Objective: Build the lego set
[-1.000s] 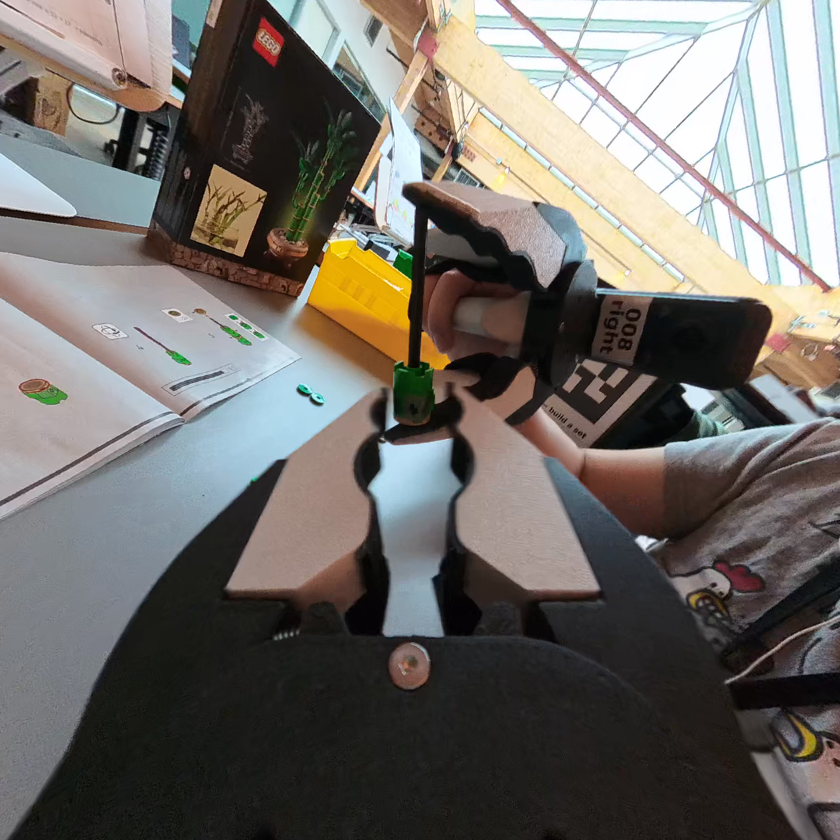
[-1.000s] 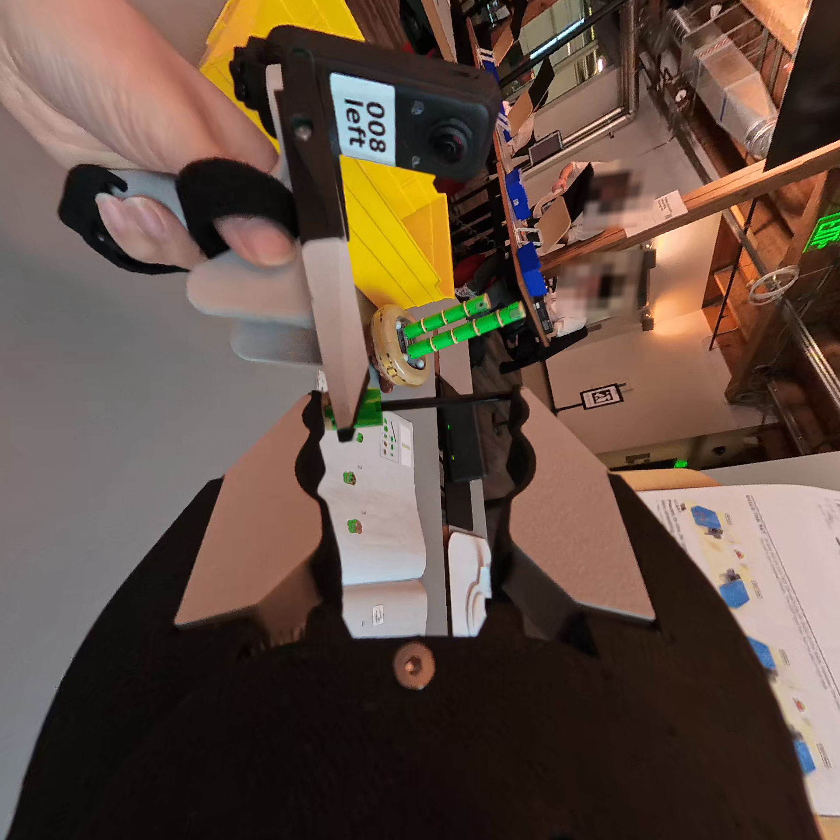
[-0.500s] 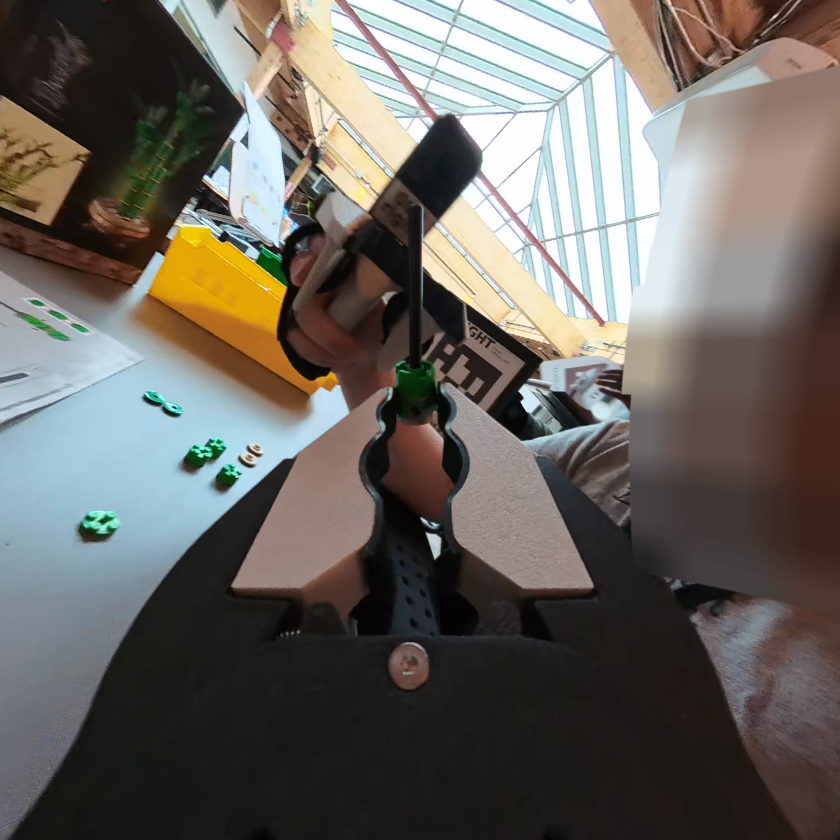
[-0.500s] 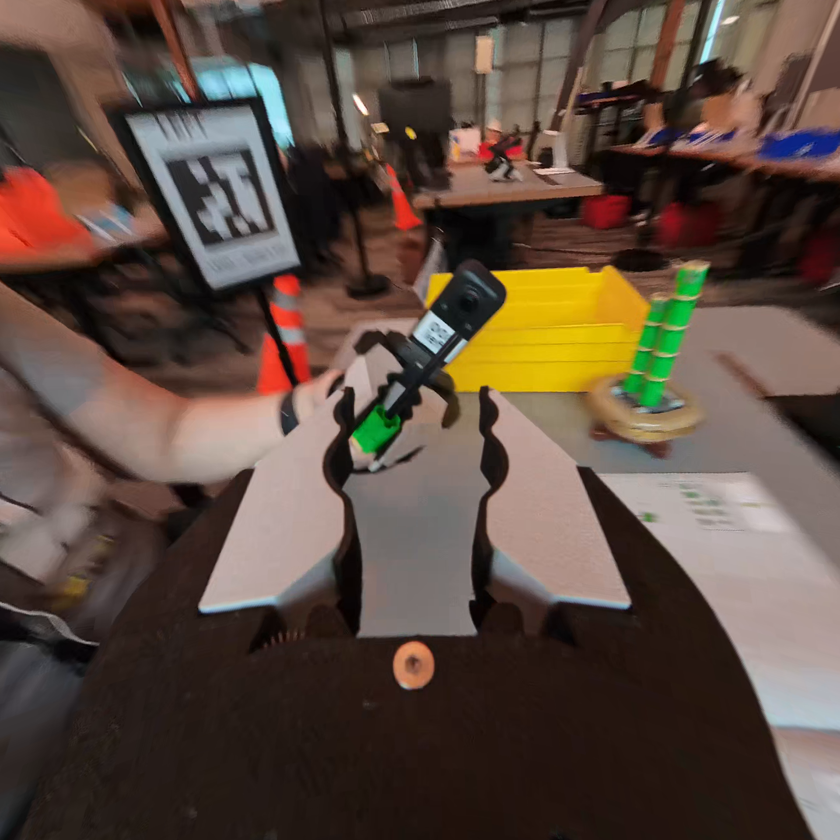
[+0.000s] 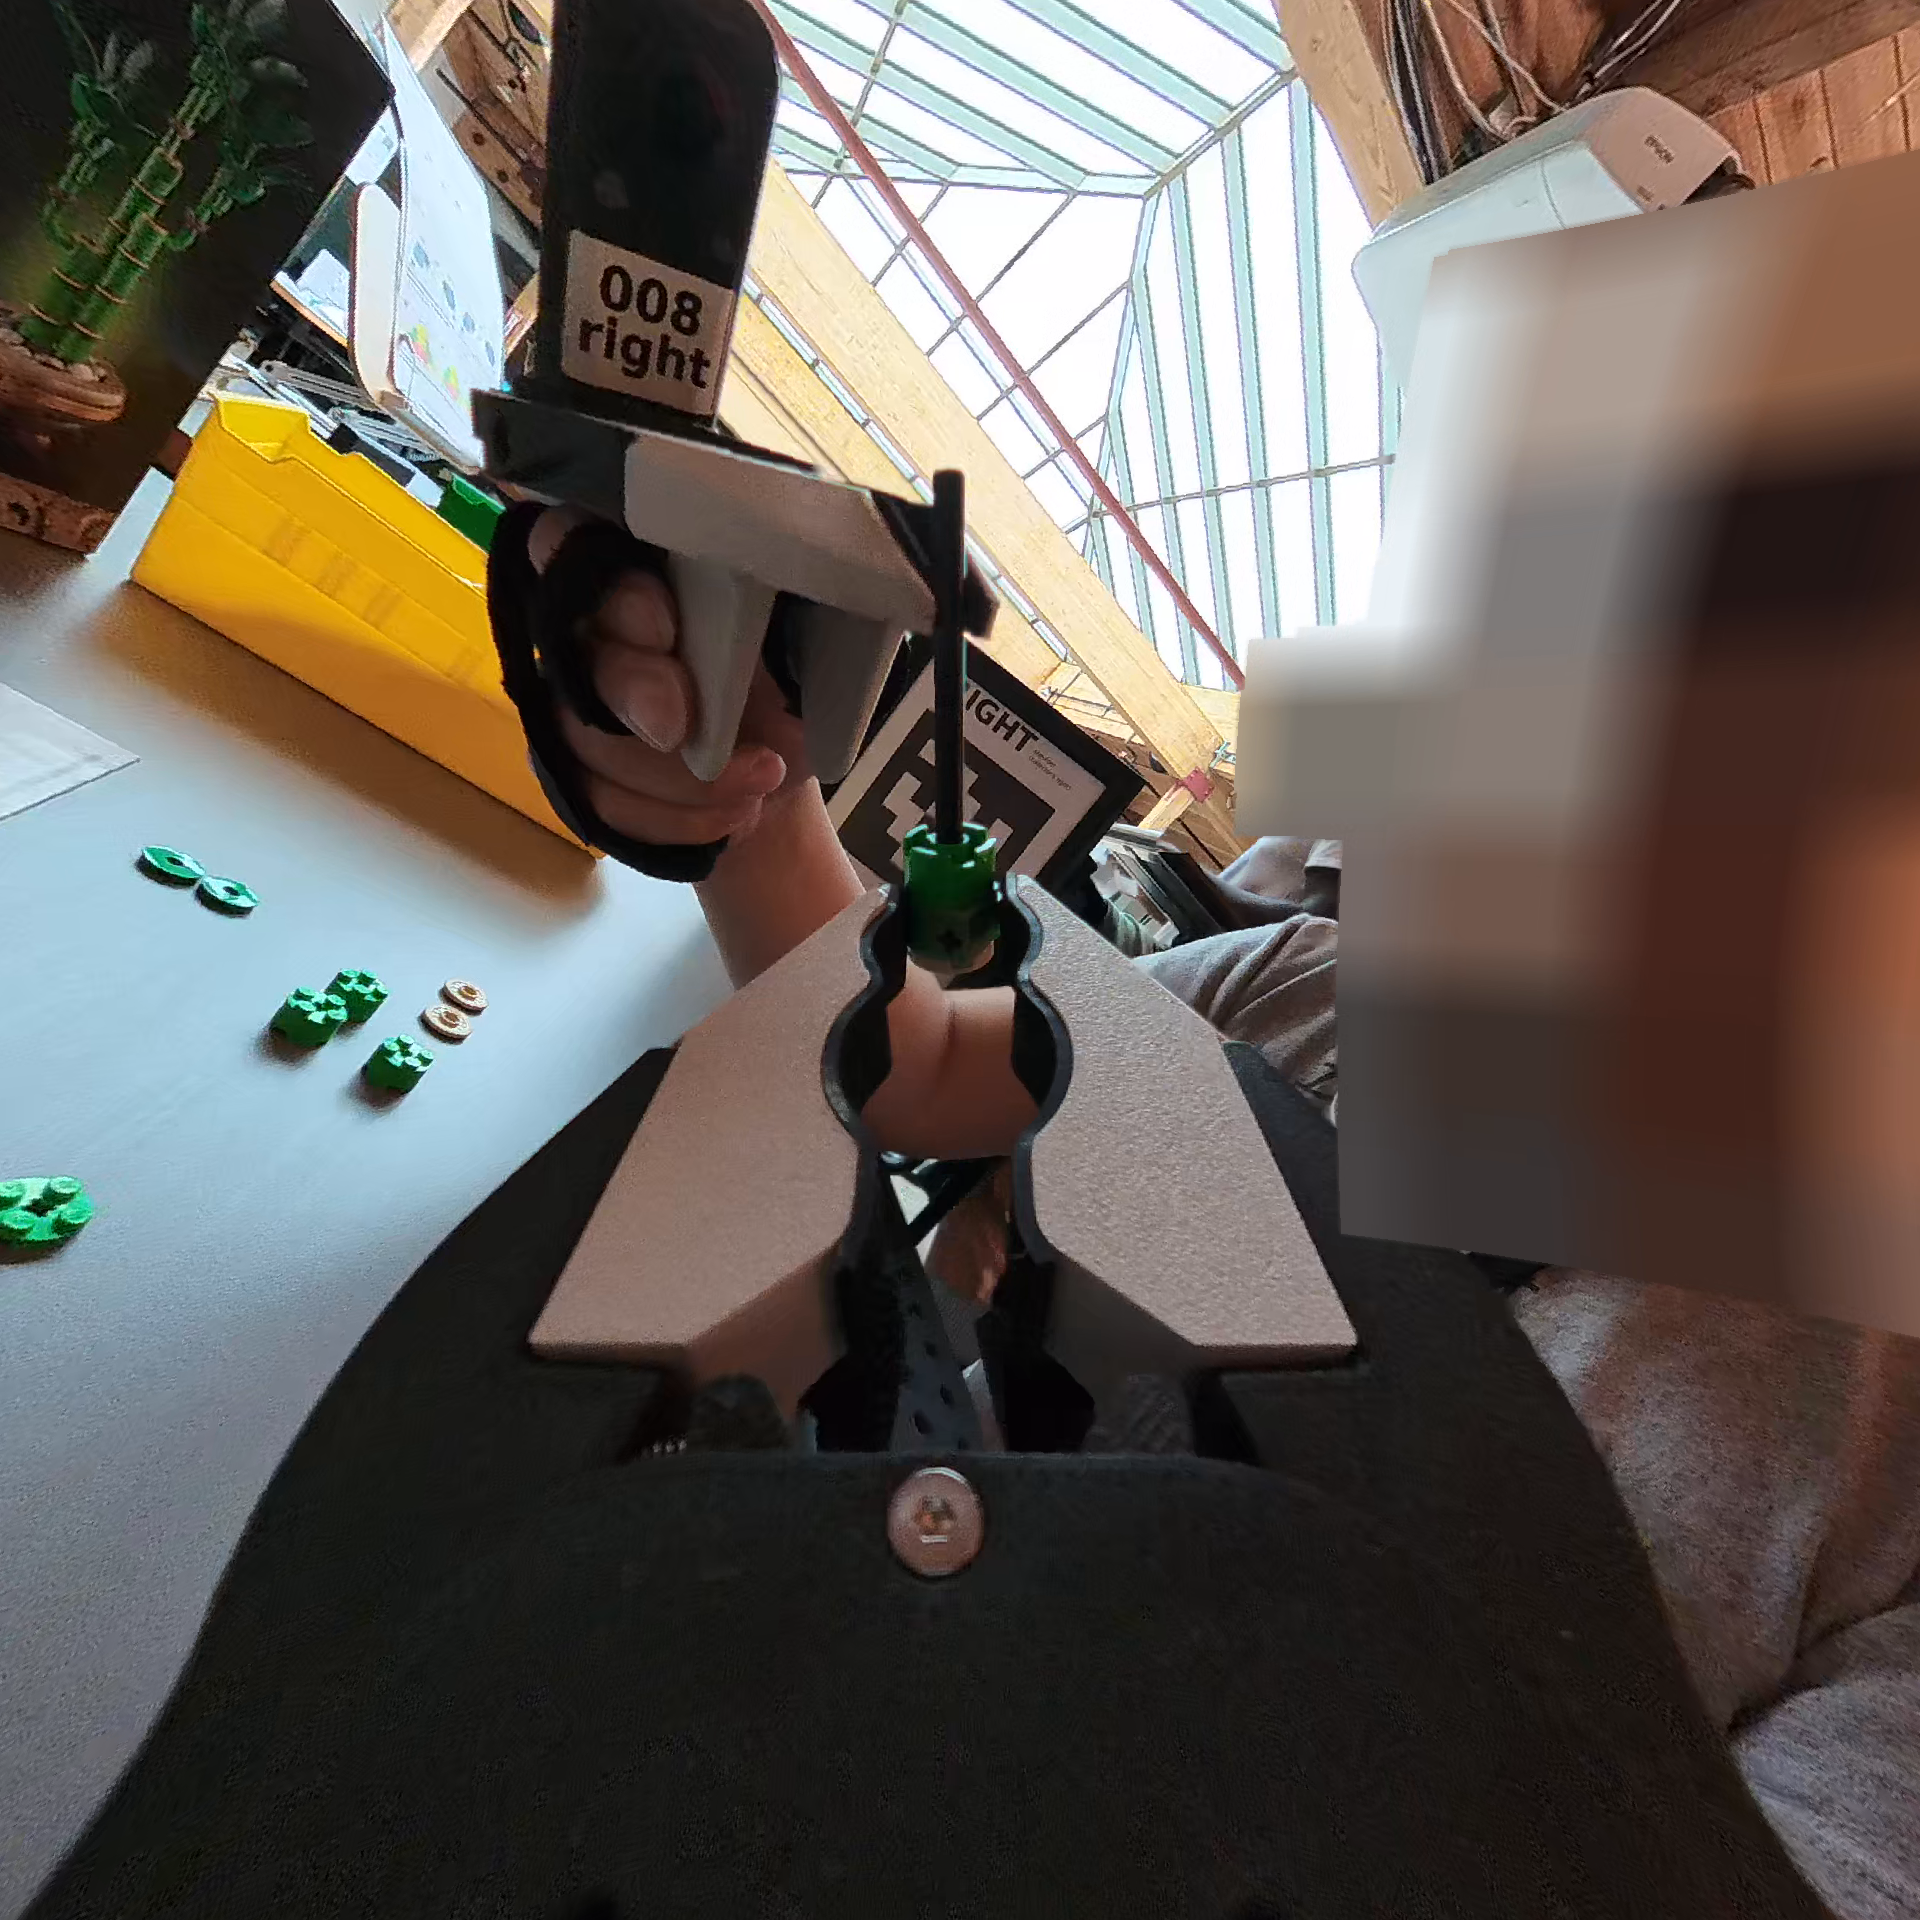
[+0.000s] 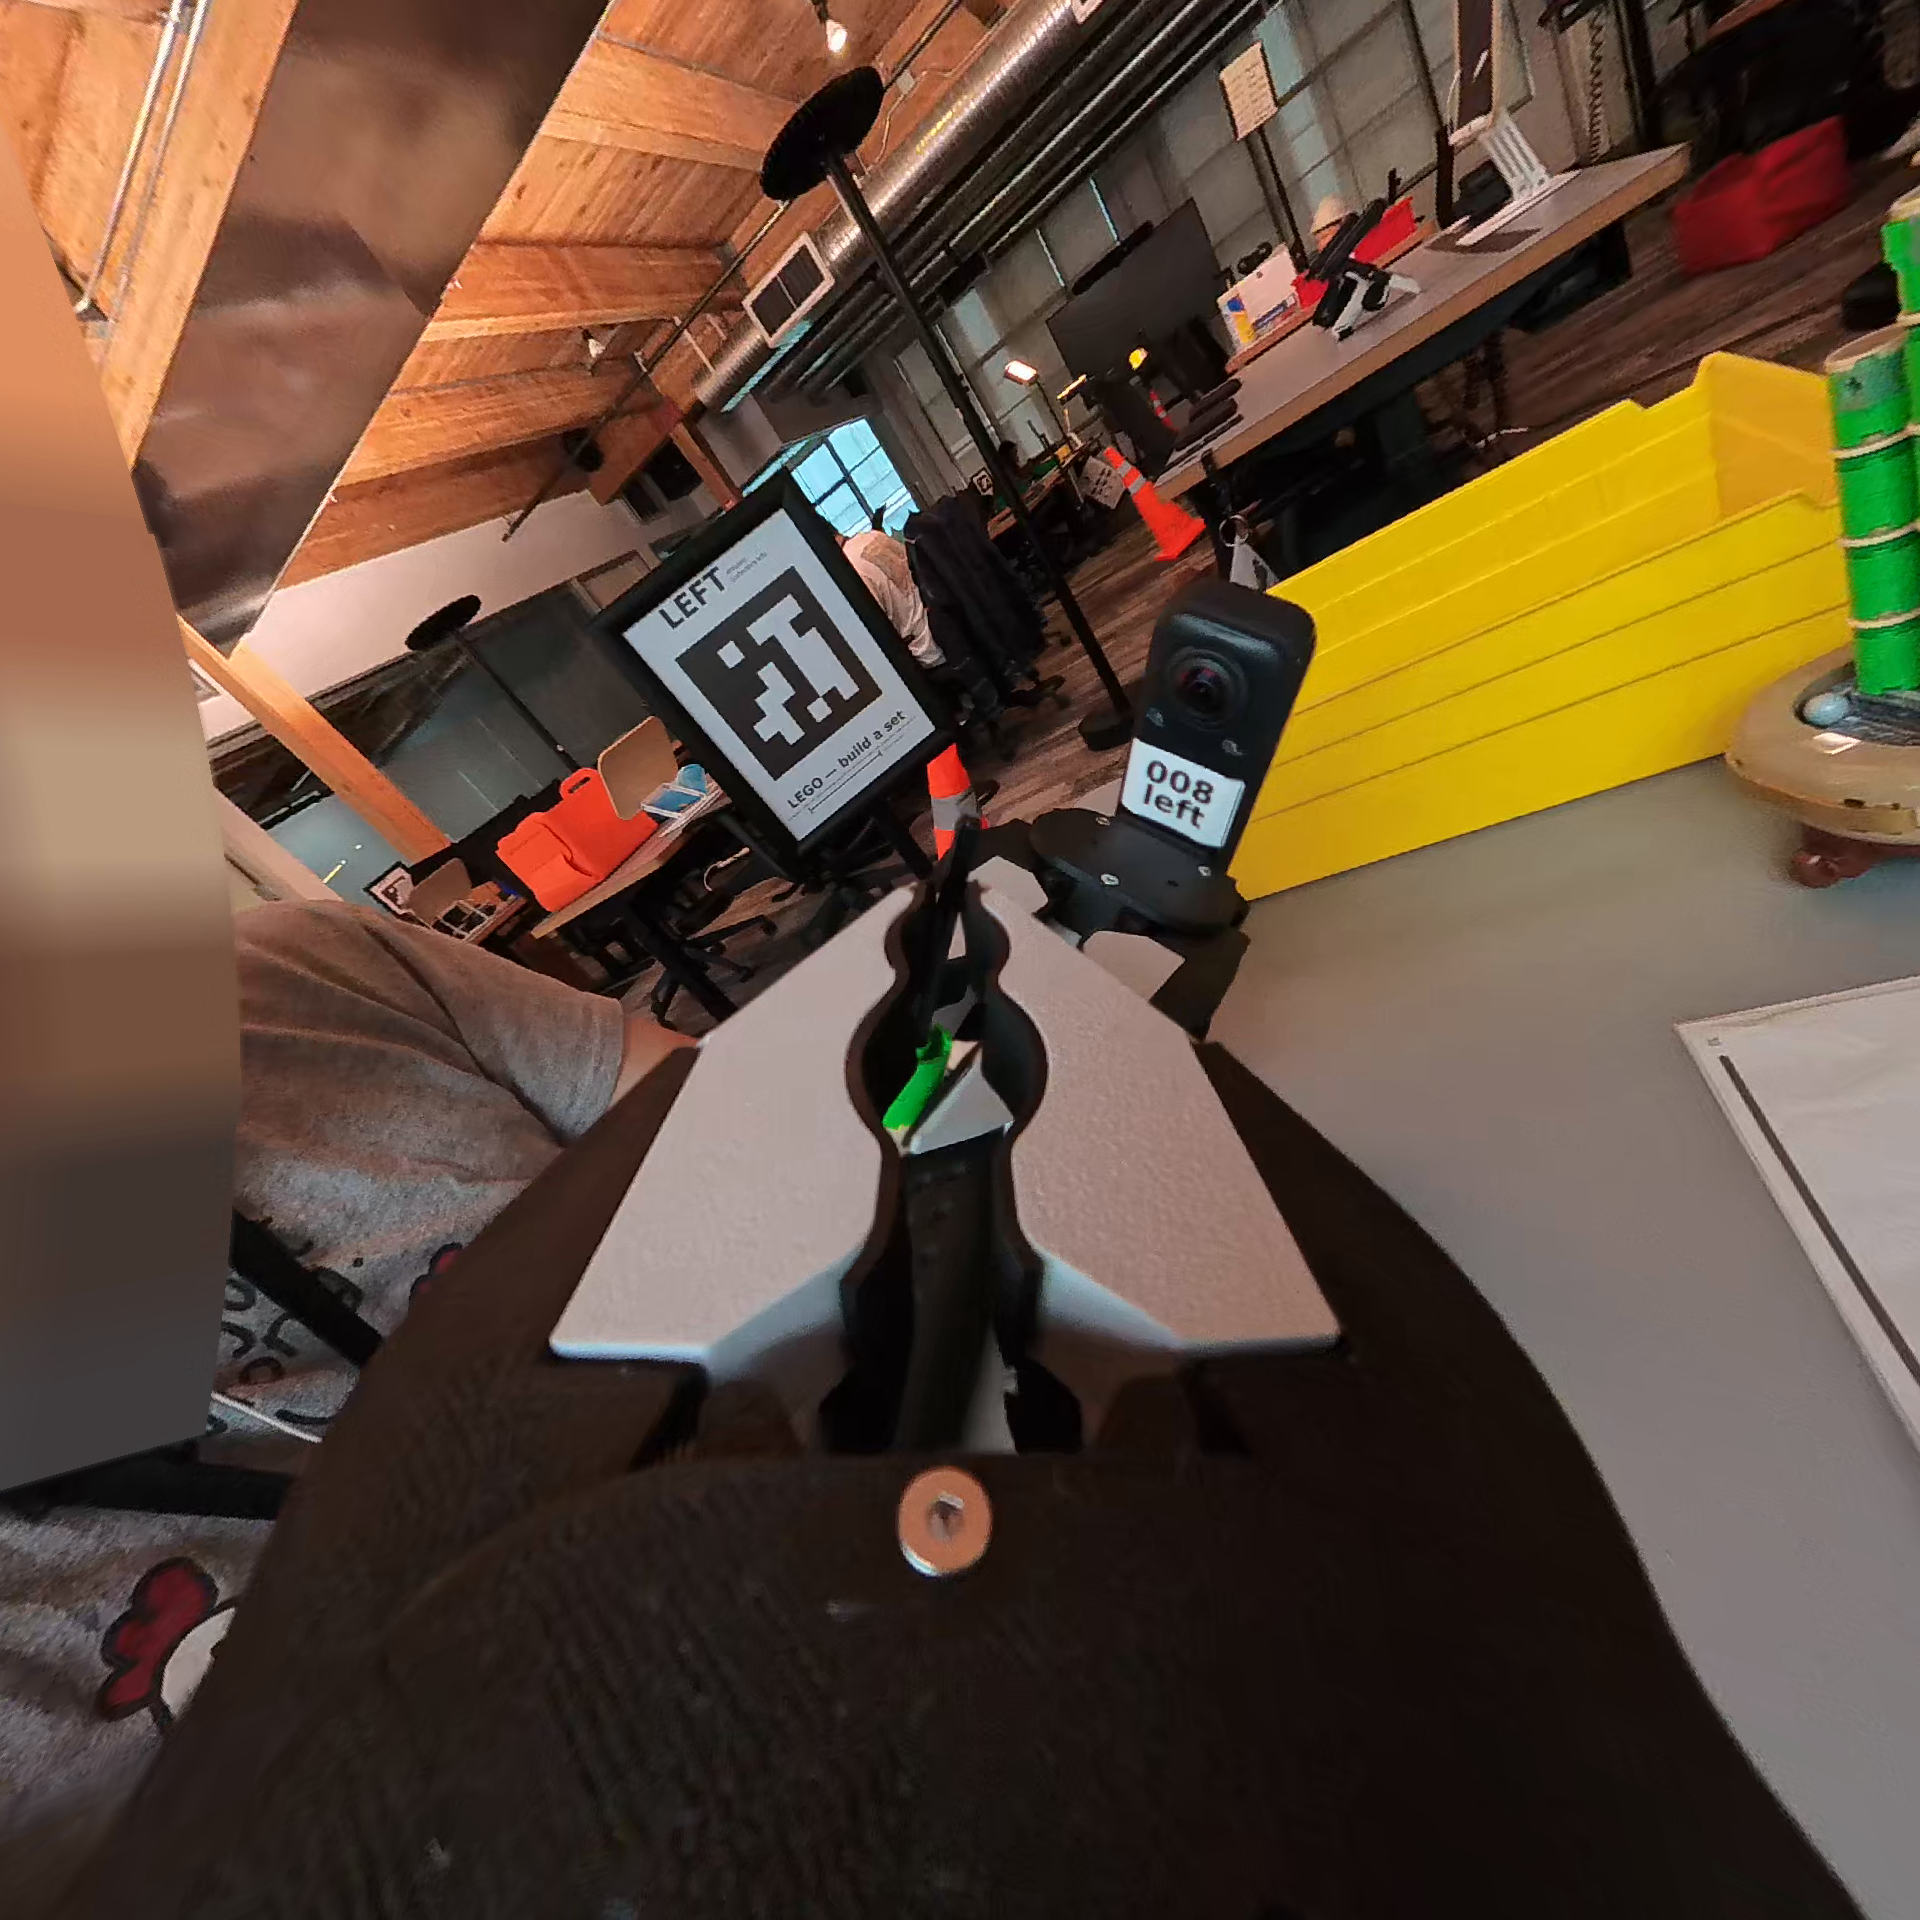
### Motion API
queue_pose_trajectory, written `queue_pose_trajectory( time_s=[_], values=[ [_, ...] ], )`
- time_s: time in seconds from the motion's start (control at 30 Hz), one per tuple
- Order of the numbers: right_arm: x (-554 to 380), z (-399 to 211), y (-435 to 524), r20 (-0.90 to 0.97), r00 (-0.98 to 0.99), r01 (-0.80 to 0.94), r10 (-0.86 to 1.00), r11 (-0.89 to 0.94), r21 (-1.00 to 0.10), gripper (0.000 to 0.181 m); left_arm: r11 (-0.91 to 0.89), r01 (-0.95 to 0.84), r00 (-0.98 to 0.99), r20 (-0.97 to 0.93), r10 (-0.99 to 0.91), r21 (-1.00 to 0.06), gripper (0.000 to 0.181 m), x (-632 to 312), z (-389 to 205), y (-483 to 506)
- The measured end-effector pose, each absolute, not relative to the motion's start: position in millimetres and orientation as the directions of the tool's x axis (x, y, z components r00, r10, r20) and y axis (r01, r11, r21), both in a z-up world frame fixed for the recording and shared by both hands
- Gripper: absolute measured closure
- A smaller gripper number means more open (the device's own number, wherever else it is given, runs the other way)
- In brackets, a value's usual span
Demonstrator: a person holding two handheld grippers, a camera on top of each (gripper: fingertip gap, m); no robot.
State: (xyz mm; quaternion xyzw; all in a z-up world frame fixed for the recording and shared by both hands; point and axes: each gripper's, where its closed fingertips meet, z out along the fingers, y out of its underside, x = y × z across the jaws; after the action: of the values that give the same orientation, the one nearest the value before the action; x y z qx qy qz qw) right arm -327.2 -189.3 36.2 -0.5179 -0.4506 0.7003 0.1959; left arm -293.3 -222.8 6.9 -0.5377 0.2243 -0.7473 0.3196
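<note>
Since a moment ago, your right gripper [image 6: 943,940] has swung back and pinches the thin black axle rod [image 5: 948,665]. Left gripper [image 5: 948,925] clamps the small green round brick [image 5: 948,894] at the rod's foot; push straight along the rod.

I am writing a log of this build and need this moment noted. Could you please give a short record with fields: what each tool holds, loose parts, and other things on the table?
left tool: shut on the green round piece, black rod standing up from it
right tool: shut on the black rod's upper part
loose parts: green pieces and two tan rings on the grey table
yellow bin: at the table's far edge
built bamboo stalks: upright on a tan base, beside the bin
</note>
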Motion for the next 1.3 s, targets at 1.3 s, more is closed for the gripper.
queue_pose_trajectory(
  time_s=[1.3],
  values=[
    [-212,24,-74,-0.519,-0.098,0.021,0.849,-0.519,-0.854,0.179,-0.476,0.199,0.324,0.516,-0.793,-0.857,0.137,-293,-37,-172]
  ],
)
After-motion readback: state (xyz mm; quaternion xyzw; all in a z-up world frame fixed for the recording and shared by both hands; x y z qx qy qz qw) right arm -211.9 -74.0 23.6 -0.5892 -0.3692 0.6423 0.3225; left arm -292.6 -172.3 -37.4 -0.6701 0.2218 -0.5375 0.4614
